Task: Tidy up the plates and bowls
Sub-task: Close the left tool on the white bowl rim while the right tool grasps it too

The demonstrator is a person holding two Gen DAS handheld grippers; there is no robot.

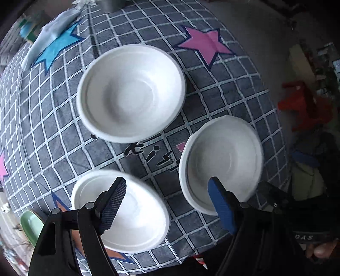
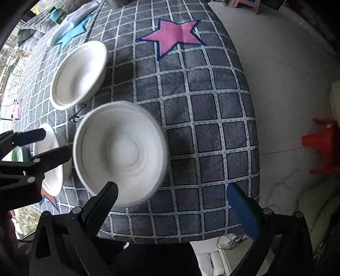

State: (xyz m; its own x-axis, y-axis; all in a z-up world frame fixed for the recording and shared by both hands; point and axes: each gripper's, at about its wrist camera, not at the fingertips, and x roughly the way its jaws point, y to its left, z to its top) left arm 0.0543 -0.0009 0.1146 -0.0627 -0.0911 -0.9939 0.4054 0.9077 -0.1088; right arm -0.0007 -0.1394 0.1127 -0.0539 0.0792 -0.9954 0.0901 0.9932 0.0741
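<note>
Three white paper bowls stand on a grey checked tablecloth (image 1: 214, 99). In the left wrist view the far bowl (image 1: 130, 93) is in the middle, a second bowl (image 1: 221, 163) at the right and a third (image 1: 127, 212) near the bottom left. My left gripper (image 1: 167, 186) hangs open above the cloth, one finger over each of the two nearer bowls, holding nothing. In the right wrist view my right gripper (image 2: 172, 191) is open and empty just in front of the middle bowl (image 2: 121, 152). The far bowl (image 2: 78, 74) lies up left. The left gripper (image 2: 55, 142) partly hides the third bowl (image 2: 53, 169).
A pale blue folded cloth (image 1: 51, 36) and a grey cup (image 1: 110, 5) sit at the table's far side. A green object (image 1: 31, 225) lies beyond the near left edge. The table ends on the right; a red stool (image 2: 323, 144) stands on the floor there.
</note>
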